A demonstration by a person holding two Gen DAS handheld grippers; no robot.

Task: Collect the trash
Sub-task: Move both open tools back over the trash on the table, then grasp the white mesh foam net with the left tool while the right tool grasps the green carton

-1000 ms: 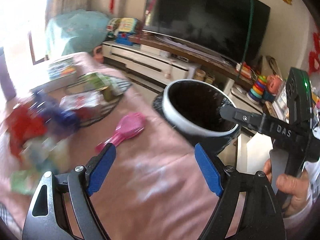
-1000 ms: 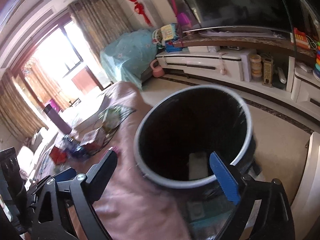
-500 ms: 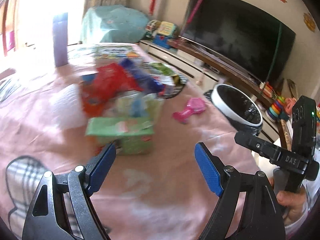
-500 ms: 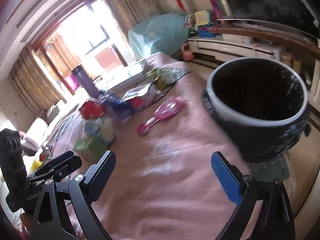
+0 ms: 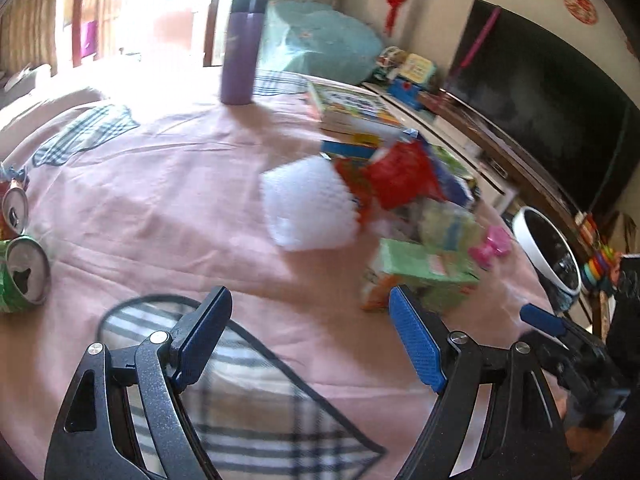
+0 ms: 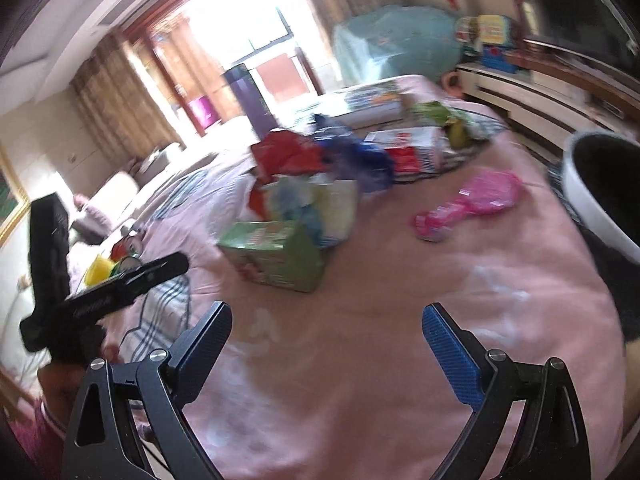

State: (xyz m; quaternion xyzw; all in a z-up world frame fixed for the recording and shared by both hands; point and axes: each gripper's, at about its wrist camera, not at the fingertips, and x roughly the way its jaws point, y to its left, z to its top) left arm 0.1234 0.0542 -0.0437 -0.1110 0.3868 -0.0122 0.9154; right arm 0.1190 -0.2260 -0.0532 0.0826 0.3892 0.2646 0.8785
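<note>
So both grippers are hanging over a desk with a pink cloth [image 5: 160, 184], and neither one has anything in it. The left gripper [image 5: 310, 340] has its blue pads spread wide over a plaid patch [image 5: 256, 412] at the near edge of the desk, nothing between them. The right gripper [image 6: 328, 348] is also wide open, over bare pink cloth near that same edge.

The trash is all bunched up around the middle of the desk. Closest to the grippers is a green carton [image 5: 416, 272] lying on its side. Behind it sits a white bubbly foam sheet [image 5: 310, 204], a crumpled red wrapper [image 5: 400, 176] and a blue wrapper [image 6: 360, 156] mixed into the pile; it's pretty blurry in there, so I can't tell exactly what touches what. A pink toy [image 6: 472, 204] lies on its own between the pile and the desk's right edge.

A black bin with a white rim [image 6: 596, 196] stands just off the desk's right edge, well apart from the pile. Over at the left edge there are two opened cans [image 5: 24, 272] lying on their sides. A purple bottle [image 5: 242, 48] stands upright toward the far edge, with a stack of picture books [image 5: 352, 108] near it.
</note>
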